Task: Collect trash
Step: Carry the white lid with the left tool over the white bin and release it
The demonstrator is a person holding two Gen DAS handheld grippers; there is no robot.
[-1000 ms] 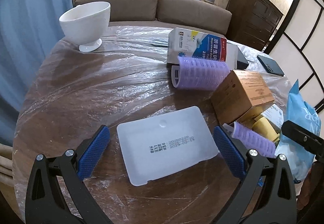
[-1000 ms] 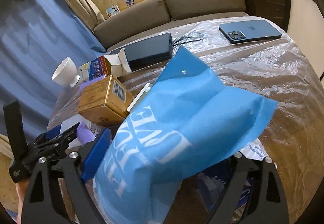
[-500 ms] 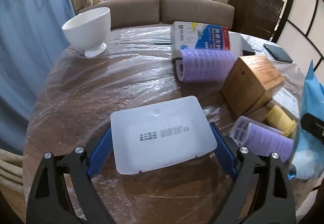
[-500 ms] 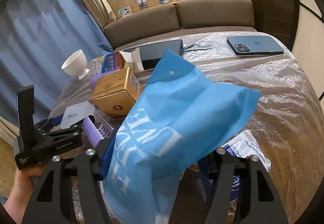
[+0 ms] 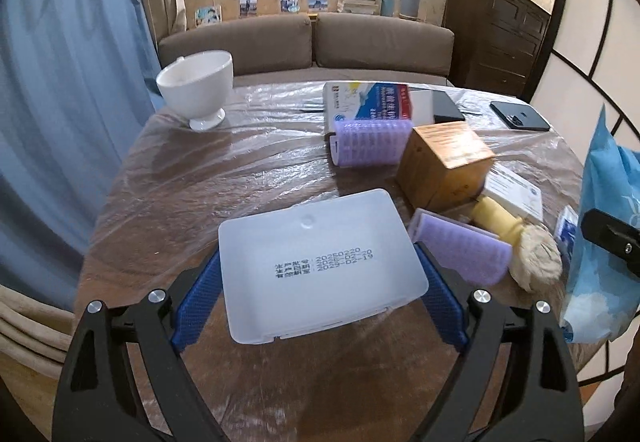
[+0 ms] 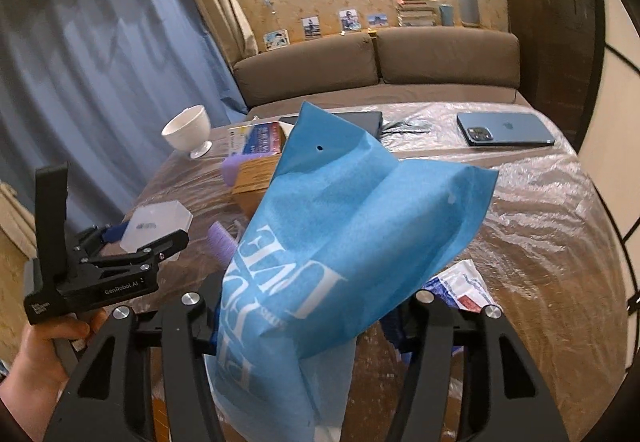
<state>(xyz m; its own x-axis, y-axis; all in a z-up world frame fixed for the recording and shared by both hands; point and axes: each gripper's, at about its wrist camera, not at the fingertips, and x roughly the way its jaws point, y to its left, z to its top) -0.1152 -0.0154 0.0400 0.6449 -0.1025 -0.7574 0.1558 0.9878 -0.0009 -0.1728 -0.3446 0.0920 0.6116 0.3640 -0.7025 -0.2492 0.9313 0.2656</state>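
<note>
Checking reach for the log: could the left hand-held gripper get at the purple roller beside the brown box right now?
Probably not: the left hand-held gripper is already shut on the white plastic lid, so its fingers are occupied. The purple roller itself lies uncovered on the table.

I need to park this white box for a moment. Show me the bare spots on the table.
Bare: the stretch between the white bowl, the purple roller and the white plastic box; also the far right side beyond the blue bag, near the phone. Crowded: around the brown carton.
</note>
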